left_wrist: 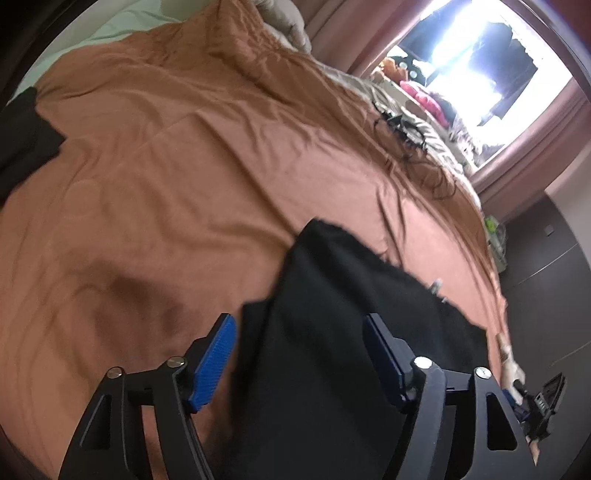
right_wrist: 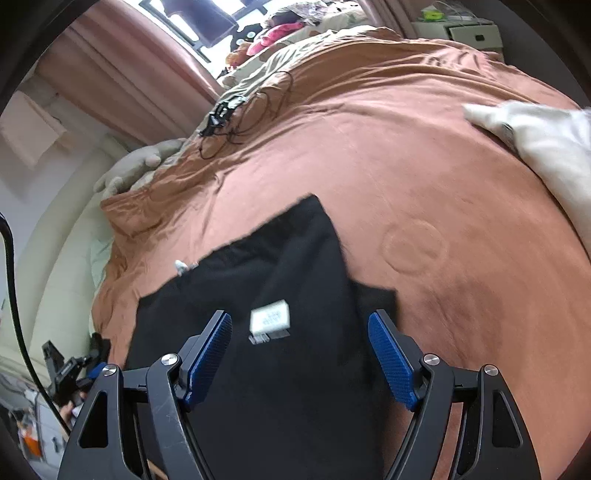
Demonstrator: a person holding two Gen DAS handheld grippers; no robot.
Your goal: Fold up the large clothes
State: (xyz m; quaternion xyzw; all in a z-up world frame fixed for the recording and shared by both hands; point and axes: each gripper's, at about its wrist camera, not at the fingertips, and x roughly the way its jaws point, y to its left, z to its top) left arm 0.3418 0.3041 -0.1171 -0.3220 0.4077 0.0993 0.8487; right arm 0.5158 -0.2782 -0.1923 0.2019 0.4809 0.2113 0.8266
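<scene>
A black garment (left_wrist: 332, 295) lies folded on the orange-brown bed cover (left_wrist: 166, 166), near the bed's front edge. My left gripper (left_wrist: 297, 325) hovers over it, jaws wide apart, blue pads (left_wrist: 214, 362) clear of the cloth. In the right wrist view the same black garment (right_wrist: 295, 258) shows a white label (right_wrist: 269, 319) on top. My right gripper (right_wrist: 300, 319) stands open above that label, and neither pad (right_wrist: 391, 362) presses on the fabric. The garment's near part is hidden under both grippers.
Another dark cloth (left_wrist: 22, 136) lies at the bed's left edge. A cream garment (right_wrist: 546, 147) rests at the right. Black cables (right_wrist: 236, 118) sit on the far part of the cover, with soft toys (right_wrist: 273, 33) and a bright window (left_wrist: 480, 55) beyond.
</scene>
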